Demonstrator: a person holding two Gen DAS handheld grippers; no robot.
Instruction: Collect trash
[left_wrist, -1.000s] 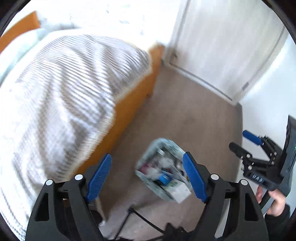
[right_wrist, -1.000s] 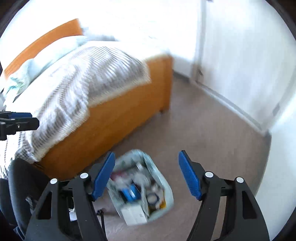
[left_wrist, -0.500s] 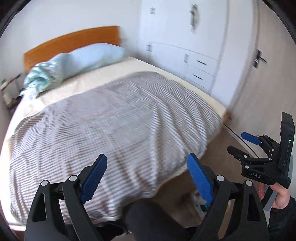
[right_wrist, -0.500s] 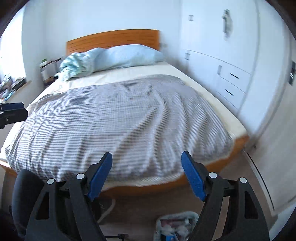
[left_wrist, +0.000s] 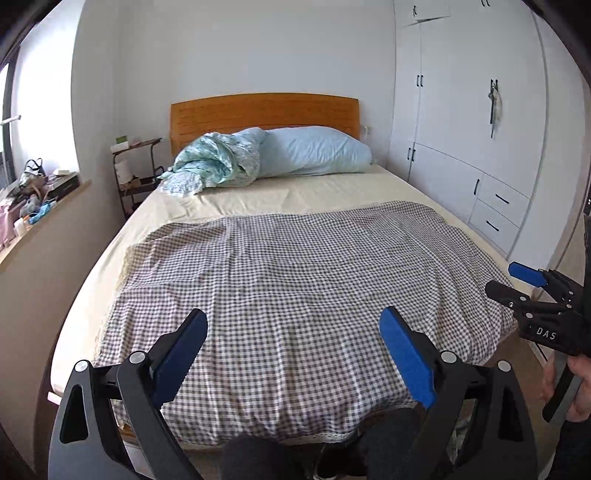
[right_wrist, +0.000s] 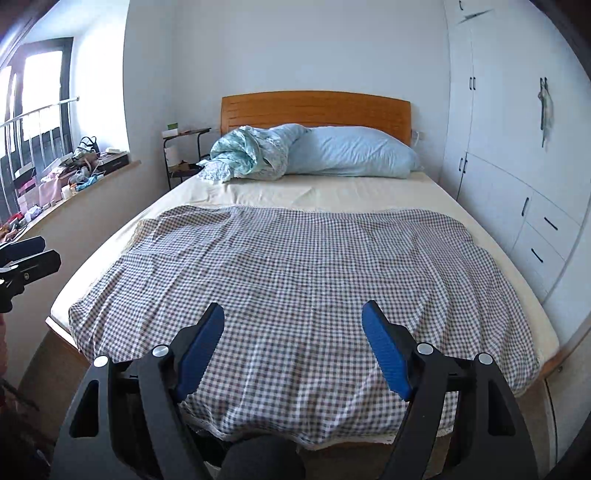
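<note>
Both claws spread wide, empty: left gripper (left_wrist: 291, 354) & right gripper (right_wrist: 293, 343) aim over the checked blanket (left_wrist: 295, 288). No trash visible on the bed; only windowsill clutter (right_wrist: 70, 170) far left. Risk: pads snag blanket fabric if they dip w/o a target.

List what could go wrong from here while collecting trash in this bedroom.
1. The cluttered windowsill mixes bags, boxes and small items; keepsakes might get grabbed as trash.
2. Both the left gripper and right gripper hang open over the checkered blanket; a low reach could snag the fabric.
3. No trash shows on the bed, so time may be wasted searching it.
</note>
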